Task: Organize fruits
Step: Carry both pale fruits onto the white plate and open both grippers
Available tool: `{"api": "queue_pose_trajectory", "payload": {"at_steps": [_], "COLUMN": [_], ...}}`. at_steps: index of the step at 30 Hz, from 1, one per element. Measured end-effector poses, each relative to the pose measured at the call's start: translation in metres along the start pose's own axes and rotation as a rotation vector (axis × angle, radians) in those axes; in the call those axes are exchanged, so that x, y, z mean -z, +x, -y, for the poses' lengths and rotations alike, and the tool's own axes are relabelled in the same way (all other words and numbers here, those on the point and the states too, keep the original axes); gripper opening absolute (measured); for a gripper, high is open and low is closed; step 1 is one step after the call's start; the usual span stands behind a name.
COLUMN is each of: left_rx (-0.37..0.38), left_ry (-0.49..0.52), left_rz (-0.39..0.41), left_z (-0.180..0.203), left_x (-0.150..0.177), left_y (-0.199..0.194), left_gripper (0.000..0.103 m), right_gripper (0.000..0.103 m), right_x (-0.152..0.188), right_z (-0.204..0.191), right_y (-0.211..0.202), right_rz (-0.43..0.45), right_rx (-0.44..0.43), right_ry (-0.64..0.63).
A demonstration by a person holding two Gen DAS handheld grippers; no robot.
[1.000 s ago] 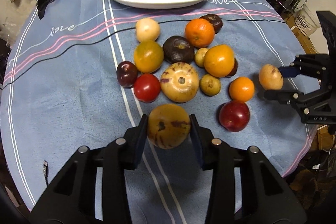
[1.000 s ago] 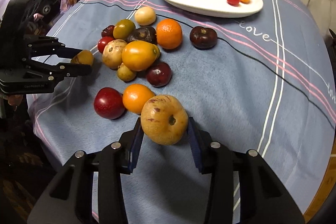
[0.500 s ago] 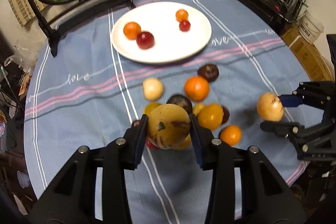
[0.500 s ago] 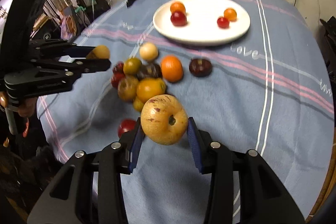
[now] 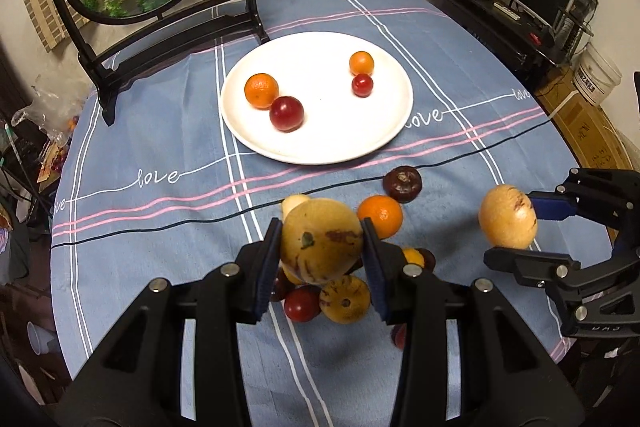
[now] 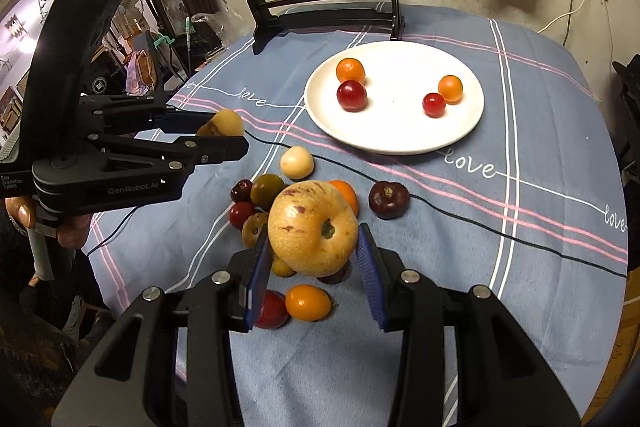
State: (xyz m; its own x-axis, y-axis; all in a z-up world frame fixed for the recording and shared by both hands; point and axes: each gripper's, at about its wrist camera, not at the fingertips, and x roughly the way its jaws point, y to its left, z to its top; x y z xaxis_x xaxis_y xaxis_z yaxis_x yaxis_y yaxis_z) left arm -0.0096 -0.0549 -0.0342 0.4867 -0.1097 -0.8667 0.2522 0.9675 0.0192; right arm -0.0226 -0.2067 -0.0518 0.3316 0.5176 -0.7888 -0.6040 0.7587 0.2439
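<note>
The left gripper (image 5: 320, 247) clamps a round yellow-brown speckled fruit (image 5: 321, 241), held above the loose fruit pile (image 6: 280, 195) on the blue striped tablecloth (image 5: 160, 211). The right gripper (image 6: 314, 259) grips a pale yellow streaked fruit (image 6: 313, 233) likewise. Beyond lies a white round plate (image 5: 384, 131) carrying four small fruits.

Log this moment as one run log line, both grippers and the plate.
left gripper: shut on yellow fruit | right gripper: shut on yellow speckled fruit | both held above pile | white plate: four fruits
</note>
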Motion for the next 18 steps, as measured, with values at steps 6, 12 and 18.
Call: {"api": "queue_pose_trajectory", "payload": {"at_steps": [6, 12, 18], "left_rx": [-0.003, -0.002, 0.005], "left_ry": [-0.010, -0.024, -0.048], "left_rz": [-0.001, -0.010, -0.002], "left_z": [-0.005, -0.010, -0.021], "left_x": [-0.010, -0.017, -0.029], "left_y": [0.008, 0.017, 0.023], "left_gripper": [0.040, 0.040, 0.040], "right_gripper": [0.042, 0.042, 0.042], "right_x": [-0.007, -0.011, -0.019], "right_z": [0.005, 0.014, 0.018], "right_y": [0.005, 0.009, 0.013], "right_rz": [0.000, -0.001, 0.008], "right_rx": [-0.004, -0.001, 0.004], "right_ry": [0.006, 0.025, 0.033]}}
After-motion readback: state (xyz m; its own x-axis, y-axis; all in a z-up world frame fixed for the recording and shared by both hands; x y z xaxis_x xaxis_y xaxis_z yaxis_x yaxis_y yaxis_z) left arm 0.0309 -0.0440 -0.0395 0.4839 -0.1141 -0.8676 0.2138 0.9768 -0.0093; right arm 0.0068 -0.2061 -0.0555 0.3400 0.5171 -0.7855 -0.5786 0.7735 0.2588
